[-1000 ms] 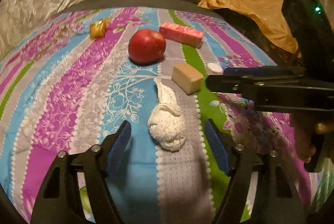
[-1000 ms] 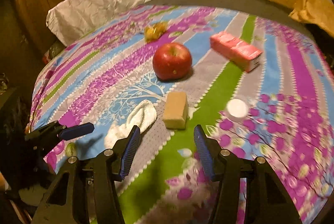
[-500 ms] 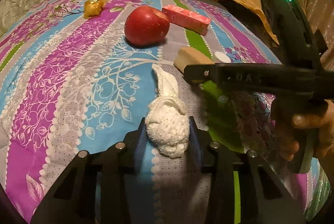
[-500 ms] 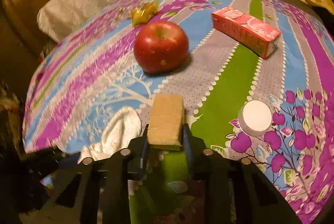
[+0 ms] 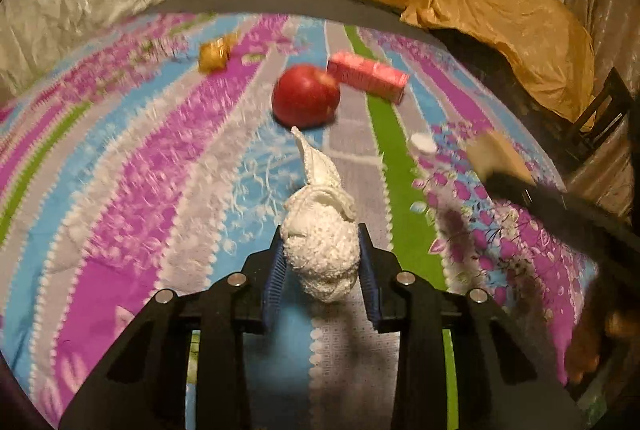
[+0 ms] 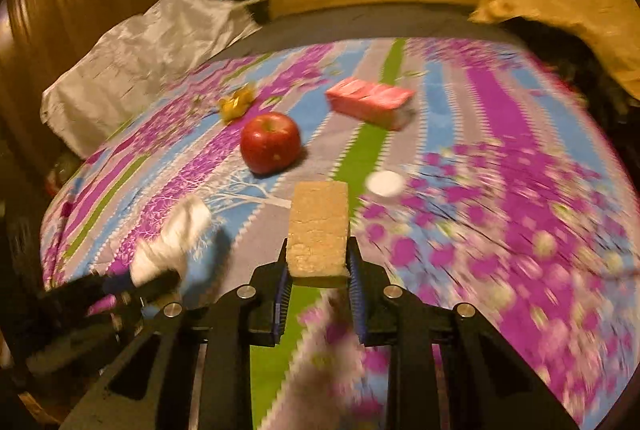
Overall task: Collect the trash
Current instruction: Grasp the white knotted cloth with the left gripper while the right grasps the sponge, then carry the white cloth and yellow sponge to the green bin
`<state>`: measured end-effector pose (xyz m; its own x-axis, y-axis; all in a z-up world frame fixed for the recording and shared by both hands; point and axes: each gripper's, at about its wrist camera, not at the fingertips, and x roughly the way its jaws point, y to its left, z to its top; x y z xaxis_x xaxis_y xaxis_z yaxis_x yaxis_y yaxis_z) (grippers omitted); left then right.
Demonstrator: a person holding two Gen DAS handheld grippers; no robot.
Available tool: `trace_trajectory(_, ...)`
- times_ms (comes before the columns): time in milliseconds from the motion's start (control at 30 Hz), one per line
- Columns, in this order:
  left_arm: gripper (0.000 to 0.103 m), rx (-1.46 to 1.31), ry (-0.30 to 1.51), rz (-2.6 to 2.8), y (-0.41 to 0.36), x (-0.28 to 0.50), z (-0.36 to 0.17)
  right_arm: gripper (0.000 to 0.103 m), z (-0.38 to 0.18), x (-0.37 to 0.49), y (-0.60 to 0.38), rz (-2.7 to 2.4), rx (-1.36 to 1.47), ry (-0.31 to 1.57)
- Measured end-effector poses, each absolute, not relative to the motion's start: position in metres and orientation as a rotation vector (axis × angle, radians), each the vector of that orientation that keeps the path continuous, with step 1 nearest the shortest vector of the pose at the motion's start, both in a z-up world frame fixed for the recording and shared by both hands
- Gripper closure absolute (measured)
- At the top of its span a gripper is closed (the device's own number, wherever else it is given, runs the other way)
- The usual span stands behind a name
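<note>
The left gripper (image 5: pixel 322 262) has just closed and pinches the white wad (image 5: pixel 320 250) between its blue pads, its pointed tail sticking up toward the apple (image 5: pixel 306 95). The right gripper (image 6: pixel 318 284) has also just closed and clamps the tan block (image 6: pixel 319 230) by its near end, held above the bedspread (image 6: pixel 500 117). On the bedspread lie the apple, a pink carton (image 6: pixel 370 101), a yellow wrapper (image 6: pixel 236 103) and a white cap (image 6: pixel 385 183), well apart from both grippers.
</note>
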<state>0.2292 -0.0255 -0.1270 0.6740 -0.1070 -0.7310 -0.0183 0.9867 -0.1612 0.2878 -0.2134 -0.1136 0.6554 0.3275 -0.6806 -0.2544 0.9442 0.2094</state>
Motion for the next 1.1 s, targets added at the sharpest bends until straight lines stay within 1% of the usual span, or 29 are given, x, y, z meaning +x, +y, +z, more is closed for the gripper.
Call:
trace_trajectory(200, 0.071, -0.088, 0.765, -0.006, -0.047, 0.217, -0.100, 0.076, -0.095, 0.214, -0.221, 0.201, 0.082, 0.688)
trace_trajectory(333, 0.071, -0.044, 0.727, -0.022, -0.065, 0.205, -0.081, 0.076, -0.071, 0.170, -0.232, 0.134, 0.059, 0.606)
trace_trajectory(600, 0.071, 0.034, 0.623, -0.080, -0.111, 0.182, -0.033, 0.076, -0.023, 0.114, -0.260, 0.018, 0.011, 0.496)
trace_trajectory(867, 0.071, 0.092, 0.539, -0.209, -0.172, 0.160, 0.009, 0.076, 0.024, 0.057, -0.331, -0.130, 0.072, 0.433)
trace_trajectory(1100, 0.071, 0.147, 0.492, -0.367, -0.249, 0.138, 0.033, 0.076, 0.055, -0.012, -0.405, -0.308, 0.082, 0.389)
